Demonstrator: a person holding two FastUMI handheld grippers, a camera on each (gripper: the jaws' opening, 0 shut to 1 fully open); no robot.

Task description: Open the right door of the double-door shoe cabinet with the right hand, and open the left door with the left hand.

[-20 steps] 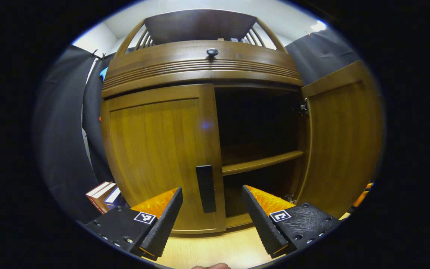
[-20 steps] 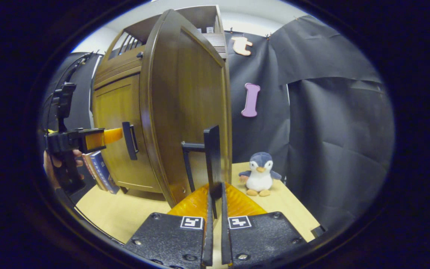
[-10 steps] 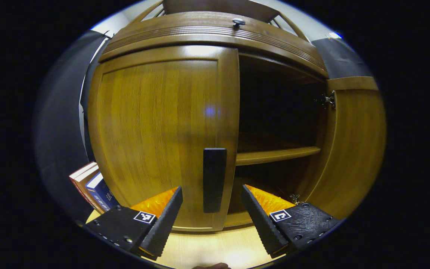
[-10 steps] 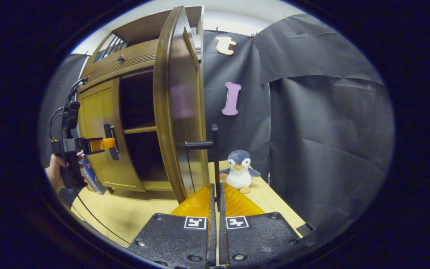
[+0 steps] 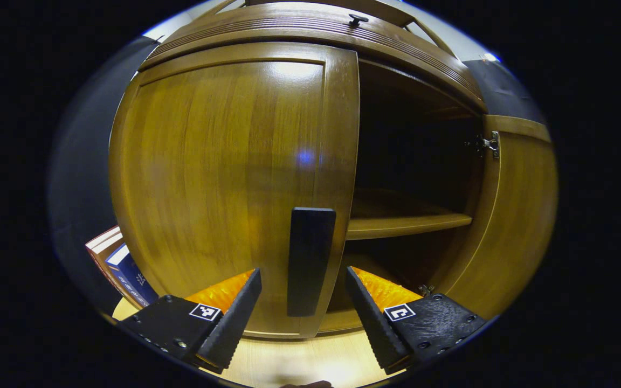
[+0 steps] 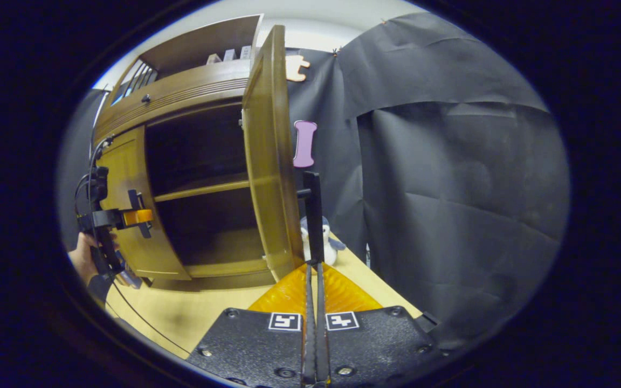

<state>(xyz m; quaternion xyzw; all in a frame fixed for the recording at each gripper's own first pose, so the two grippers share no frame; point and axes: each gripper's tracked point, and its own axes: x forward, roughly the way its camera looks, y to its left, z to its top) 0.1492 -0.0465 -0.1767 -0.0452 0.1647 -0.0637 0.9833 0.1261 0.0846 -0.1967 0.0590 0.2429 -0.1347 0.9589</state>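
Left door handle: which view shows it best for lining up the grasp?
The left gripper view: the left door handle stands large and head-on between the open left gripper fingers. The right gripper view shows the handle small and far off, side-on, at the left gripper's tips.

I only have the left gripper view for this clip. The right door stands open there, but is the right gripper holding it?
Observer: Yes. In the right gripper view the right gripper is shut on the right door handle, and the right door stands wide open.
Operator: Is anything behind that door?
Observer: A plush penguin sits on the table just past it, partly hidden by the handle.
Operator: How does my left gripper look from the side?
Observer: The left gripper, held by a hand, is level with the left door handle, fingertips at it. I cannot tell whether they touch.
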